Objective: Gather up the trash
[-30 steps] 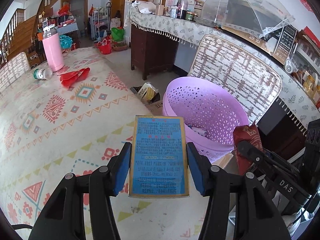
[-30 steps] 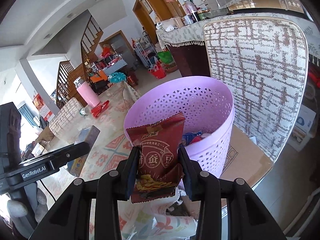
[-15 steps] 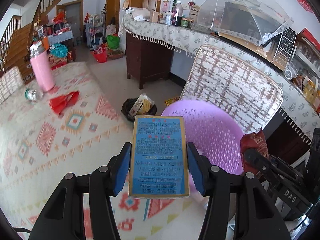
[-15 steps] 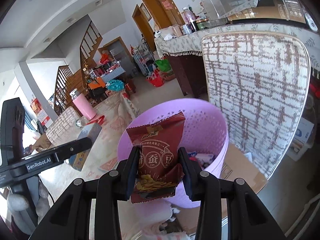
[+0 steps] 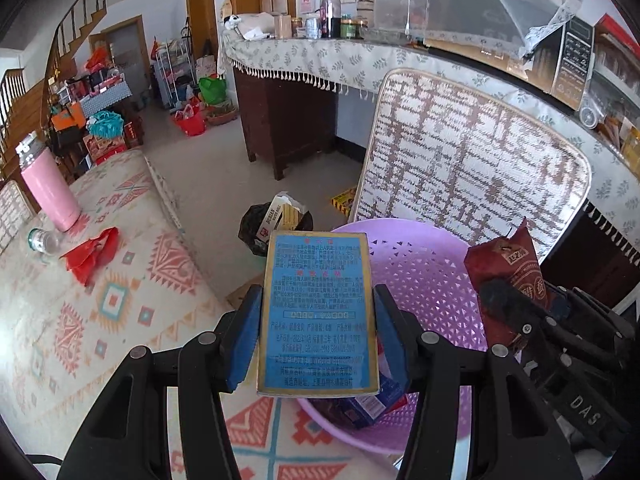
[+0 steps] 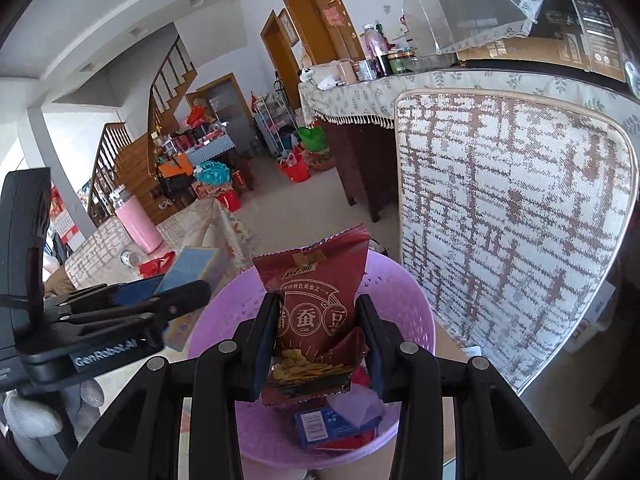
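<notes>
My left gripper is shut on a flat blue box with a gold border, held upright over the near rim of the purple perforated basket. My right gripper is shut on a dark red snack bag and hangs above the same basket. Inside the basket lie a blue carton and other wrappers. In the left wrist view the right gripper's fingers and the snack bag show at the right. The blue box and left gripper appear at the left of the right wrist view.
A patterned chair back stands just behind the basket. On the patterned tablecloth to the left lie a red wrapper, a small bottle and a pink tumbler. A black bin bag sits on the floor beyond the table.
Both grippers moved from over the table toward the basket with their loads. The blue box now hangs over the basket's rim and the snack bag over its inside. Neither grip changed.
</notes>
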